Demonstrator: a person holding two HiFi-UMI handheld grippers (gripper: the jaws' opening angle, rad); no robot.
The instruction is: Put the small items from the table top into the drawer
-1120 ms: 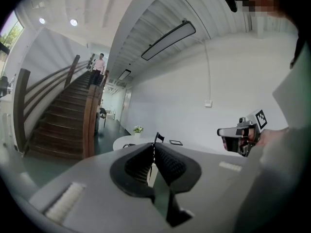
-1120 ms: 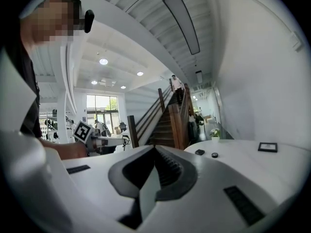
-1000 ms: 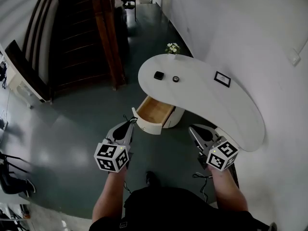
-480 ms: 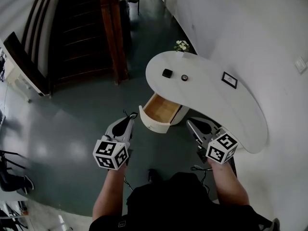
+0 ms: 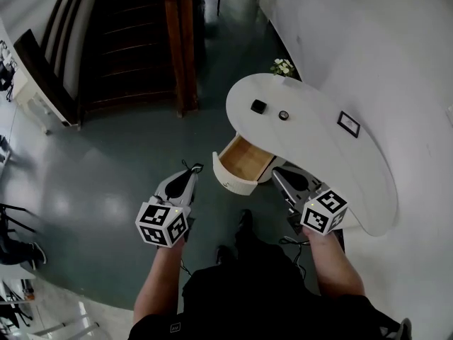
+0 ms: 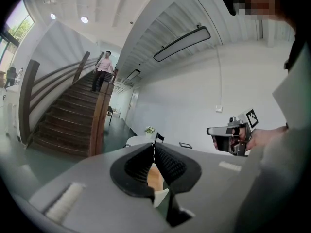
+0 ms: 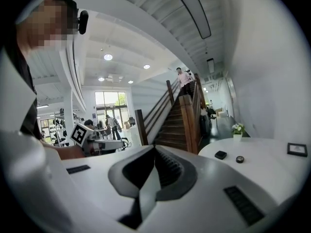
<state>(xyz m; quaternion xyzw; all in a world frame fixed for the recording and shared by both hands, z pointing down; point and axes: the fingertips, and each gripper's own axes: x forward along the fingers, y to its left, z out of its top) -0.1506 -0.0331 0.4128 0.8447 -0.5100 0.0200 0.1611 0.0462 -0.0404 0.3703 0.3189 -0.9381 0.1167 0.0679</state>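
Observation:
A white curved table (image 5: pixel 333 168) carries a small black box (image 5: pixel 258 106) and a small round black item (image 5: pixel 283 115); both also show in the right gripper view, the box (image 7: pixel 220 155) and the round item (image 7: pixel 239 159). Its wooden-lined drawer (image 5: pixel 243 163) stands pulled out, with nothing visible inside. My left gripper (image 5: pixel 195 168) hangs over the floor left of the drawer, jaws shut on nothing. My right gripper (image 5: pixel 277 171) is beside the drawer's right side near the table edge, also shut and empty.
A small black picture frame (image 5: pixel 348 123) lies on the table, and a pot of white flowers (image 5: pixel 282 67) stands at its far end. A wooden staircase (image 5: pixel 141 41) and post (image 5: pixel 182 41) rise beyond. White wall runs along the right; grey floor spreads to the left.
The person has stepped closer and the view has shifted right; the table and drawer now sit nearer the right gripper. Both grippers stay shut and empty.

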